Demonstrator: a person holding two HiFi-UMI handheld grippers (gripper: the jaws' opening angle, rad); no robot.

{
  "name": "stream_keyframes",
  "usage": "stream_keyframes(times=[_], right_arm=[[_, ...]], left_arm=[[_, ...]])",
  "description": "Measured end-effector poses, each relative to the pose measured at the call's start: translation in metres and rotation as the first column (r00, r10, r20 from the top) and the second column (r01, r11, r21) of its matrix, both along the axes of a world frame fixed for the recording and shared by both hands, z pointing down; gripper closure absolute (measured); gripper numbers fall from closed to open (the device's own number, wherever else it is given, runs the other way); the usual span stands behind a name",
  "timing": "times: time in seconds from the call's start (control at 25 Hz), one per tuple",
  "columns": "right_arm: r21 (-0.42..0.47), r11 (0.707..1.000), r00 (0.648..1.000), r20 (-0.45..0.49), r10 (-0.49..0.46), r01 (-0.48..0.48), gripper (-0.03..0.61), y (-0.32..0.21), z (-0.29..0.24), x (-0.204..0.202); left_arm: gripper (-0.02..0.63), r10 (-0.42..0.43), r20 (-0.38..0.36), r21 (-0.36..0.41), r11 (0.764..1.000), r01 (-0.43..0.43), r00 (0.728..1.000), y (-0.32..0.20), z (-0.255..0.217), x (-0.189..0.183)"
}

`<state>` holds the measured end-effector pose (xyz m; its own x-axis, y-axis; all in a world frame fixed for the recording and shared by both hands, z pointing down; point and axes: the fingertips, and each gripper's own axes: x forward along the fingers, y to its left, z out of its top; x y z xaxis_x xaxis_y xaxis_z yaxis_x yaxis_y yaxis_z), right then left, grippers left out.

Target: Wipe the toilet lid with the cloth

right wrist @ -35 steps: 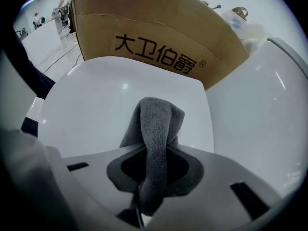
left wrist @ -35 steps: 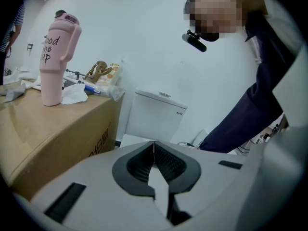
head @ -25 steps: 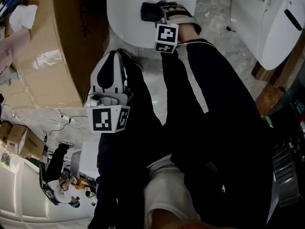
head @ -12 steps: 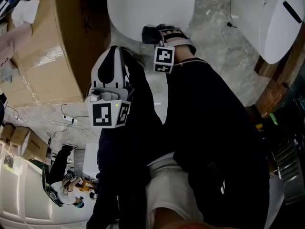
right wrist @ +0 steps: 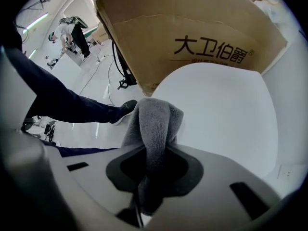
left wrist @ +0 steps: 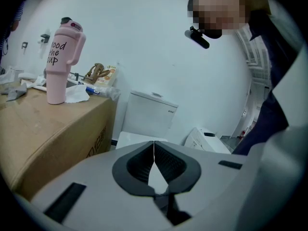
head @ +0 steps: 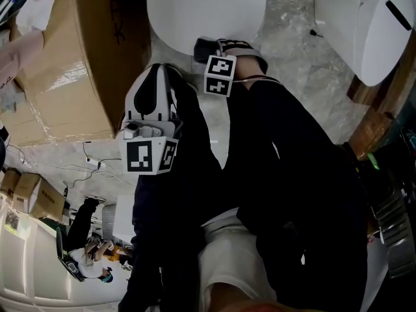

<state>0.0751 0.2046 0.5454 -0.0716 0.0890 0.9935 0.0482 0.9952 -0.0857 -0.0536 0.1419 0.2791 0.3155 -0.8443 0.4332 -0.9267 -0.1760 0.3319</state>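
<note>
- Grey marbled floor (head: 296, 41) fills the head view, with the white oval toilet lid (head: 201, 12) at the top centre.
- A big brown cardboard box (head: 78, 64) stands tight against the lid's left side, and a second white fixture (head: 364, 25) sits well apart at the right.
- The right gripper (head: 211, 46) reaches to the lid's near rim with the grey terry cloth (head: 203, 46) at its tip. The left gripper (head: 158, 73) hangs lower, beside the box and off the lid.
- The person's dark sleeves (head: 279, 174) cover most of the lower picture.
- In the left gripper view, the left gripper (left wrist: 154, 148) has its jaws pressed together with nothing between them.
- Ahead of it are the lid (left wrist: 132, 139) and a white cistern (left wrist: 149, 114). The box (left wrist: 48, 129) at the left carries a pink plastic tumbler (left wrist: 61, 61).
- In the right gripper view, the right gripper (right wrist: 155, 150) is clenched on the cloth (right wrist: 156, 119), which bulges up beyond the jaws over the lid's (right wrist: 226, 114) near edge.
- The box (right wrist: 192, 32), printed in dark characters, looms right behind the lid. A dark trouser leg and shoe (right wrist: 72, 105) cross the floor at the left.
</note>
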Motion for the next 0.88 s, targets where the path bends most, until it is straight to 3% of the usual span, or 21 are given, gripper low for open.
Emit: stream_keyframes(times=[0.2, 0.4, 0.6, 0.88], right_arm=[[0.119, 0.990, 0.996, 0.044, 0.071, -0.076, 0.514, -0.081, -0.024, -0.008], [0.299, 0.940, 0.983, 0.126, 0.132, -0.165, 0.514, -0.189, -0.056, -0.013], [0.450, 0.877, 0.978, 0.188, 0.093, -0.170, 0.514, -0.271, -0.083, -0.024], [0.515, 0.852, 0.986, 0.168, 0.004, -0.091, 0.514, -0.331, -0.072, -0.055]], left_arm=[[0.597, -0.013, -0.007, -0.008, 1.000, 0.013, 1.000, 0.000, 0.003, -0.003], [0.597, -0.048, -0.002, -0.008, 0.999, 0.048, 0.999, -0.009, 0.002, -0.016], [0.597, -0.093, 0.005, -0.024, 0.995, 0.093, 0.996, -0.015, 0.006, -0.033], [0.598, -0.129, 0.015, -0.039, 0.991, 0.130, 0.991, -0.027, 0.007, -0.047]])
